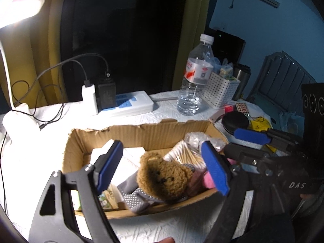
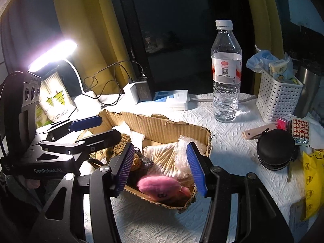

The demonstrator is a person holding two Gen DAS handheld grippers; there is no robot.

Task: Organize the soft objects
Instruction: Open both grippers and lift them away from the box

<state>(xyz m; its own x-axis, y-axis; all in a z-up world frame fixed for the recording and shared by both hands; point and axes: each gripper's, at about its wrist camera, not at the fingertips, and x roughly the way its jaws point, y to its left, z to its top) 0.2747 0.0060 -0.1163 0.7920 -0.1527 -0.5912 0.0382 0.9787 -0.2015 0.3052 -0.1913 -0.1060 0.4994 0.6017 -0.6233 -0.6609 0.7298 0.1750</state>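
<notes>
A torn cardboard box (image 1: 141, 133) sits on the white-covered table. In it lie a brown teddy bear (image 1: 164, 177), a grey dotted glove (image 1: 139, 198), a pink plush toy (image 2: 160, 186), a pack of cotton swabs (image 2: 164, 158) and bubble wrap (image 2: 182, 156). My left gripper (image 1: 162, 168) is open, its jaws on either side of the bear just above it. My right gripper (image 2: 160, 170) is open above the pink plush at the box's near right end. In the left wrist view the right gripper (image 1: 228, 143) comes in from the right.
A water bottle (image 2: 225, 70), a white basket (image 2: 277, 99), a power strip with chargers (image 2: 170, 99) and a lit desk lamp (image 2: 52, 54) stand behind the box. A black round case (image 2: 276, 151), card packs (image 2: 299, 131) and a yellow bag (image 2: 312, 180) lie to the right.
</notes>
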